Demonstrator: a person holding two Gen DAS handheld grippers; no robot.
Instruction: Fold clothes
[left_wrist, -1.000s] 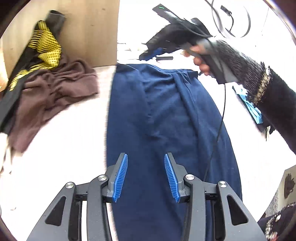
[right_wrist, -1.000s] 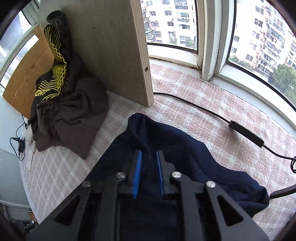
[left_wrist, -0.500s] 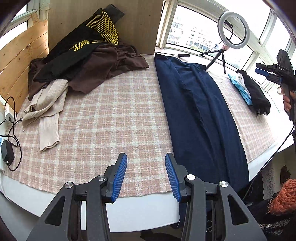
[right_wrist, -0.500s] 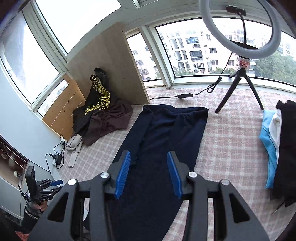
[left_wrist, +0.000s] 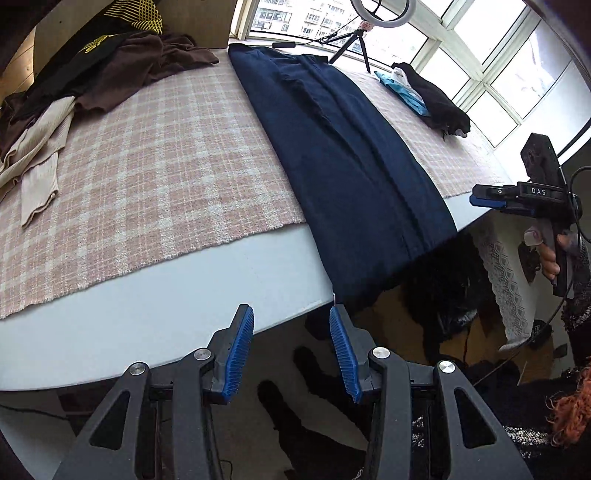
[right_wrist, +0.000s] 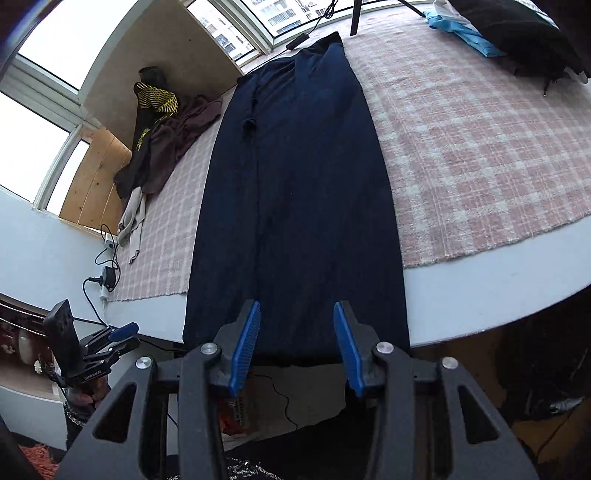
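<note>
Windows (left_wrist: 491, 55) line the far side of the room, behind a surface (left_wrist: 207, 295) covered by a pink plaid cloth (left_wrist: 147, 155). Long navy trousers (right_wrist: 295, 192) lie flat along it, waistband far, hems hanging over the near edge. Left tongs (left_wrist: 291, 350) hover off that edge, blue pads spread and empty; right tongs (right_wrist: 295, 343) hang open just before the hems (touching nothing). Brown and black-yellow clothes (left_wrist: 122, 55) are heaped far left, a black and light-blue pile (left_wrist: 424, 92) far right.
</note>
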